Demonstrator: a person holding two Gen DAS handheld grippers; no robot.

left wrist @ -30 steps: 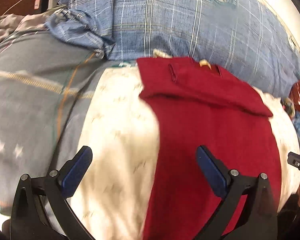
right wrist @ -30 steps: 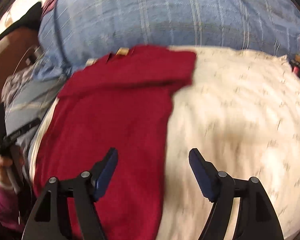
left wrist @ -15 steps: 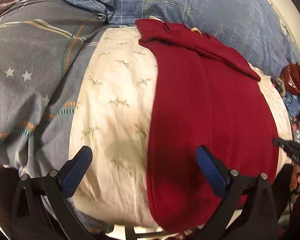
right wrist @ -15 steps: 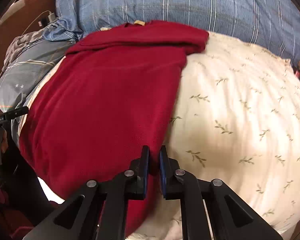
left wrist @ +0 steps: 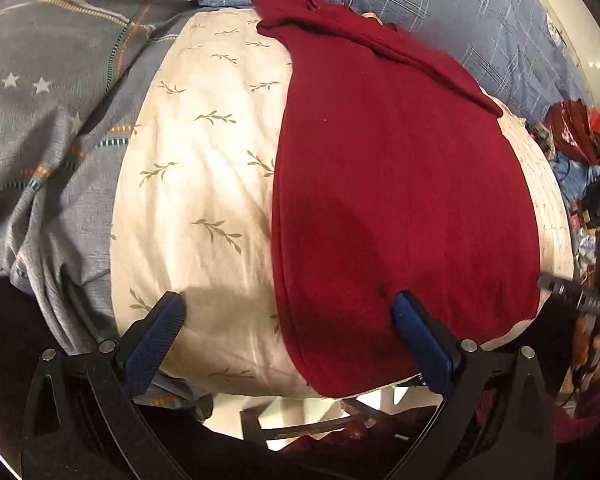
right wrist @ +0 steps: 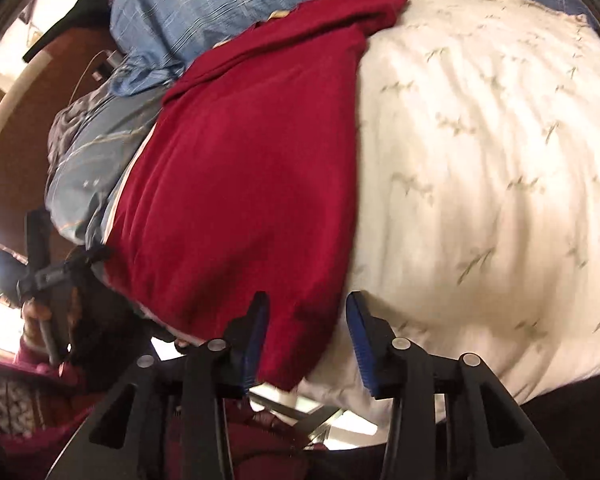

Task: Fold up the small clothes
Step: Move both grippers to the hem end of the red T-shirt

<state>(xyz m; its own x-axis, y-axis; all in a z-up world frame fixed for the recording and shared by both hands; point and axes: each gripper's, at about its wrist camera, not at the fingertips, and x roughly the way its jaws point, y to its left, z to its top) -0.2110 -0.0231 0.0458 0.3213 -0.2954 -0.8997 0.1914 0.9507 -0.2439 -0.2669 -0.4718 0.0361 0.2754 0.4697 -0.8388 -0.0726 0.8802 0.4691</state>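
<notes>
While the red garment (left wrist: 400, 184) lies flat as a long folded panel on the cream leaf-print pillow (left wrist: 196, 184), both tools are seen drawn back to its near hem. Half a second ago the right gripper (right wrist: 306, 344) was pinched shut just off the cloth; its fingers (right wrist: 256, 332) are now parted a little and are set astride the garment's near right corner, with no cloth clamped. The left gripper (left wrist: 288, 340) is held wide open, as before, 1 finger over the pillow and the other over the garment's near edge. The far end of the garment, with its collar, is shown doubled over against the blue plaid bedding (left wrist: 440, 8). A grey star-print quilt (left wrist: 48, 92) is seen to the left. The lengthwise fold is judged complete; the reopening suggests that the hem is about to be gripped for 1 crosswise fold toward the collar.
</notes>
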